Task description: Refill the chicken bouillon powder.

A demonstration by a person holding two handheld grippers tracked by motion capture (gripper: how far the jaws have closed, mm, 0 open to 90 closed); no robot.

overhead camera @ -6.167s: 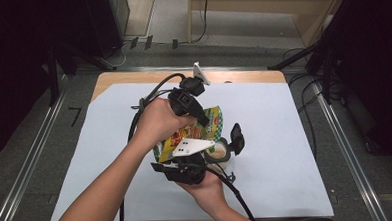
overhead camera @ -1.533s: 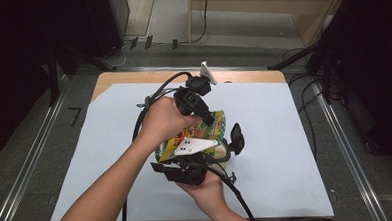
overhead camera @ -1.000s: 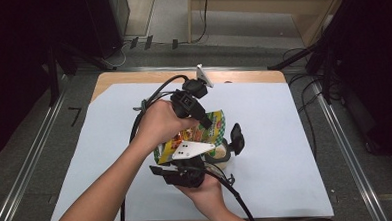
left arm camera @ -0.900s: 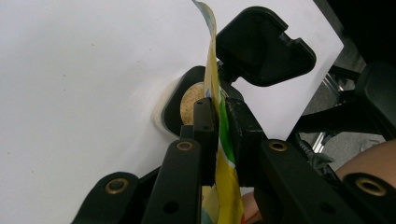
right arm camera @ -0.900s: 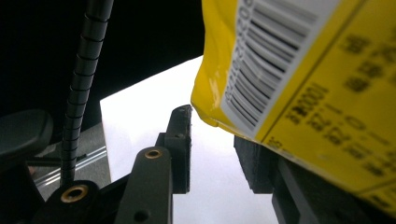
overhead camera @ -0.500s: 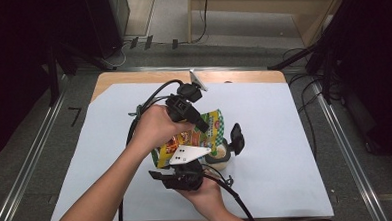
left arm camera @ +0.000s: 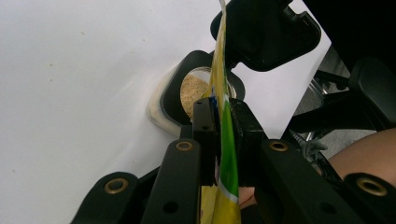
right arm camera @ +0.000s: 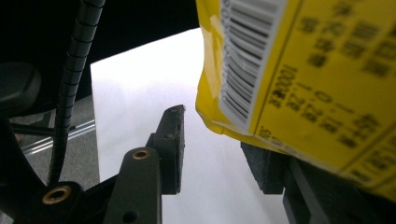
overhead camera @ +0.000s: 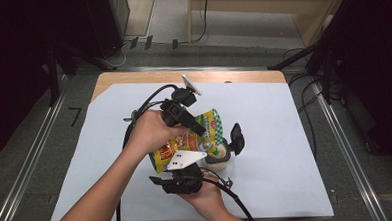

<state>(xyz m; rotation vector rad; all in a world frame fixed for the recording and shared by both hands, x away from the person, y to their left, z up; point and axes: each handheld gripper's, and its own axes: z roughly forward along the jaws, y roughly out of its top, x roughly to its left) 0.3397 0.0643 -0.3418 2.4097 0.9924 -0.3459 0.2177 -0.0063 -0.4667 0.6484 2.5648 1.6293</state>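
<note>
Left gripper (left arm camera: 219, 126) is clamped on the edge of the snack pouch (overhead camera: 187, 138), tipping it over the small open jar (overhead camera: 217, 154) on the tabletop (overhead camera: 285, 136) so the contents can fall in. Right gripper (right arm camera: 219, 154) has just been opening; its jaws stand apart, the pouch's bottom corner loose between them.

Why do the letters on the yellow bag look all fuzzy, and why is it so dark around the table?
In the right gripper view the bag sits very close to the lens, so its print blurs. In the left gripper view the bag's edge is soft up close, while the jar looks sharper. In the high view light falls on the white table; the sides stay black.
</note>
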